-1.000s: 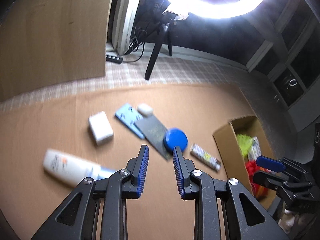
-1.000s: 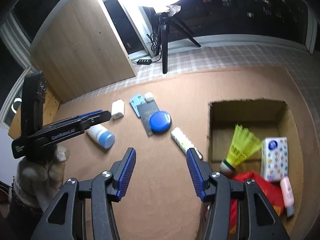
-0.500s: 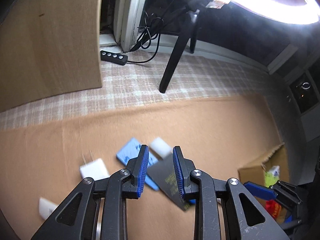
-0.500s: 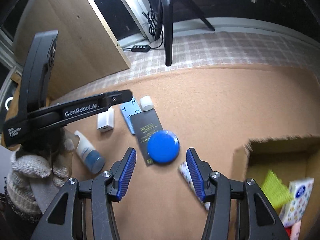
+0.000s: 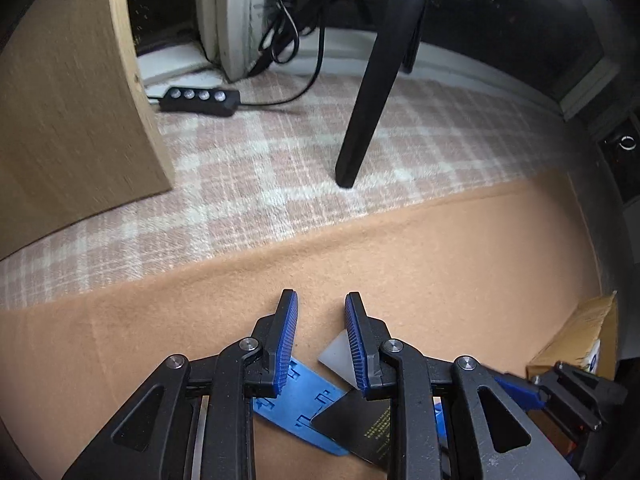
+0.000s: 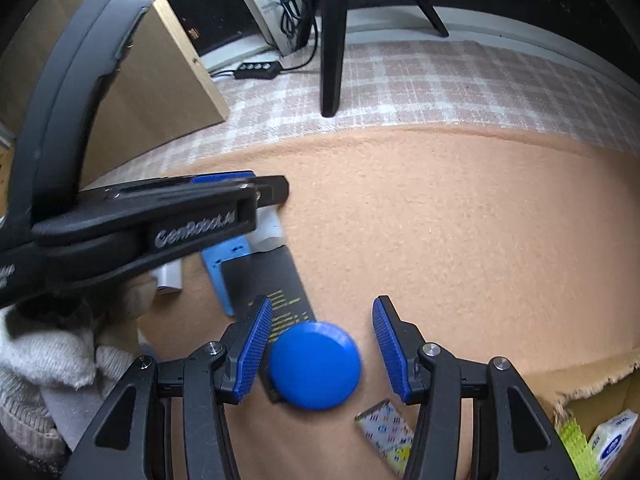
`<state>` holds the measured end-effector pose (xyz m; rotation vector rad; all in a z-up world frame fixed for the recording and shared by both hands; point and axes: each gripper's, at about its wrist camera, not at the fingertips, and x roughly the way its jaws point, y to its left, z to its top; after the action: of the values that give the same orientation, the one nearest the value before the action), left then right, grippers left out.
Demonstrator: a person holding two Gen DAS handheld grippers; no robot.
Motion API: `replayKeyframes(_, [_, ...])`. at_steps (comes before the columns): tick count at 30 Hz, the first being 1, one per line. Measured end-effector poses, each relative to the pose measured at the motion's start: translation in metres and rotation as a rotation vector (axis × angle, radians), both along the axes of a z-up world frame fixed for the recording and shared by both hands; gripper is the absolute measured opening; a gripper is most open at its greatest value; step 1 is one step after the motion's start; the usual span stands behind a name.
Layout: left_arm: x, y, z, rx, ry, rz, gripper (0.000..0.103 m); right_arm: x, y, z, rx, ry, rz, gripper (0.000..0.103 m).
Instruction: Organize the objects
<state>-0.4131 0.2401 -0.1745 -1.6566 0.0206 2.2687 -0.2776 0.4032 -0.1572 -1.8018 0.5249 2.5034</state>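
Observation:
My left gripper is open with a narrow gap, low over the tan mat. A small white block lies under the gap between its fingers, and the pads are clear of it. Beside the block lie a blue flat piece and a black card. My right gripper stands open around a round blue disc, which rests partly on the black card; neither pad touches it. In the right wrist view, the left gripper hovers over the white block.
A cardboard box at the lower right holds a tissue pack and a yellow shuttlecock. A patterned packet lies near the disc, a white charger to the left. A tripod leg, power strip and wooden panel stand beyond the mat.
Both grippers have moved forward and down toward the cluster. The blue disc now sits between the right fingers and the white block under the left ones. Neither opening has changed.

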Motion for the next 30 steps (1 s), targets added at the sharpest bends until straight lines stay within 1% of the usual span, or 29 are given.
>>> replayKeyframes(2, [0.004,0.003,-0.001,-0.012,0.009,-0.024,0.021,-0.001,-0.001,-0.003,0.004,-0.010,0.003,0.049])
replayKeyframes(4, [0.010,0.008,-0.001,-0.033,0.017,-0.065,0.016,0.000,-0.004,-0.004,0.026,-0.010,0.014,0.046])
replayKeyframes(6, [0.018,0.011,-0.001,-0.025,0.011,-0.102,0.014,0.002,-0.007,-0.003,0.039,-0.015,0.022,0.041])
replayKeyframes(7, [0.022,0.010,-0.001,-0.016,0.007,-0.105,0.013,0.003,-0.008,-0.003,0.037,-0.020,0.025,0.040])
replayKeyframes(9, [0.032,0.010,-0.001,-0.013,0.002,-0.143,0.013,0.009,-0.011,-0.003,0.031,-0.027,0.036,0.034])
replayKeyframes(14, [0.072,0.007,0.000,-0.021,0.008,-0.197,0.013,0.031,-0.024,-0.004,0.043,-0.030,0.071,0.033])
replayKeyframes(18, [0.103,-0.008,-0.001,0.032,-0.017,-0.180,0.012,0.054,-0.041,-0.003,0.092,-0.019,0.106,0.034])
replayKeyframes(22, [0.139,-0.020,0.000,0.053,-0.014,-0.169,0.012,0.076,-0.063,-0.002,0.139,-0.011,0.159,0.033])
replayKeyframes(25, [0.160,-0.037,-0.002,0.087,-0.019,-0.140,0.012,0.094,-0.071,-0.002,0.120,0.001,0.158,0.033])
replayKeyframes(26, [0.171,-0.046,0.001,0.110,-0.019,-0.128,0.012,0.100,-0.070,-0.001,0.106,0.006,0.148,0.033])
replayKeyframes(29, [0.187,-0.066,0.006,0.173,-0.032,-0.097,0.012,0.118,-0.062,-0.001,0.037,0.022,0.099,0.033])
replayKeyframes(30, [0.194,-0.071,0.008,0.177,-0.033,-0.096,0.009,0.123,-0.060,-0.001,0.022,0.027,0.087,0.033])
